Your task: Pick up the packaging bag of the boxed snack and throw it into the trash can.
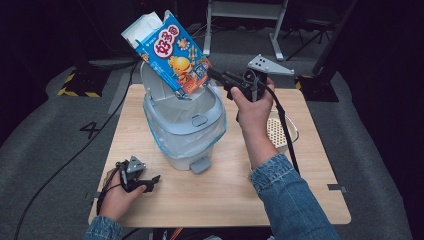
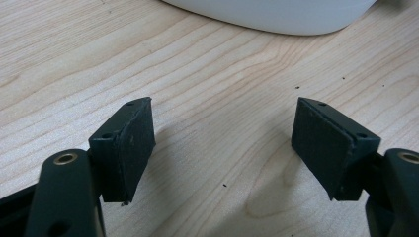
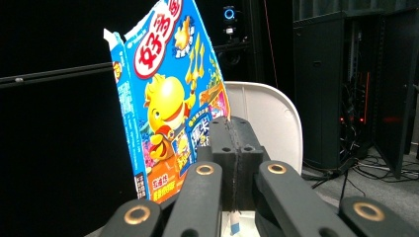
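The counter is wood. A white bin with a bag in it stands on the counter, lid up. The blue box hangs tilted over the bin's open top. The right claw is pinched tight on a corner of the box. The left claw rests low on the counter near the bin, jaws wide with nothing in them.

Blue cartoon-printed box; pale grey bin.
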### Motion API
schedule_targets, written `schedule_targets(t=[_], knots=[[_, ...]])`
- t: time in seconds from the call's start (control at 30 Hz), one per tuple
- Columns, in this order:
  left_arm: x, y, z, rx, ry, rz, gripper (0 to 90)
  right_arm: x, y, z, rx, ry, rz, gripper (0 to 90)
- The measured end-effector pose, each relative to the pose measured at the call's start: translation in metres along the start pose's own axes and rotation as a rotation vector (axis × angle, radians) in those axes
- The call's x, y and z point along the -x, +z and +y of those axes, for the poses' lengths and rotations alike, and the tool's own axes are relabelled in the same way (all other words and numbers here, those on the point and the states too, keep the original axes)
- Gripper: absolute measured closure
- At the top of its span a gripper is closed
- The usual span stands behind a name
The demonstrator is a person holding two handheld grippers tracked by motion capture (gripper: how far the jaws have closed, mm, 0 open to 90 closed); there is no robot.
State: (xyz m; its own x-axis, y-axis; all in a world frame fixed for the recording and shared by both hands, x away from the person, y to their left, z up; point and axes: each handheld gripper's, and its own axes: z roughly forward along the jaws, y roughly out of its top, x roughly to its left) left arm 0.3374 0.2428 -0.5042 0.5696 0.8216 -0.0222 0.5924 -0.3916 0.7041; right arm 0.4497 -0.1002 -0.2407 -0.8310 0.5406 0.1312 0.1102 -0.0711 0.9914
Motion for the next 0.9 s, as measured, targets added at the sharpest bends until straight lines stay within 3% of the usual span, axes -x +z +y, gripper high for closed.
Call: schedule_targets(t=[0.9], knots=[[0.0,0.0,0.0,0.0,0.0,0.001,25.0,-0.002,0.021,-0.029,-0.061,0.003,-0.019,90.0]])
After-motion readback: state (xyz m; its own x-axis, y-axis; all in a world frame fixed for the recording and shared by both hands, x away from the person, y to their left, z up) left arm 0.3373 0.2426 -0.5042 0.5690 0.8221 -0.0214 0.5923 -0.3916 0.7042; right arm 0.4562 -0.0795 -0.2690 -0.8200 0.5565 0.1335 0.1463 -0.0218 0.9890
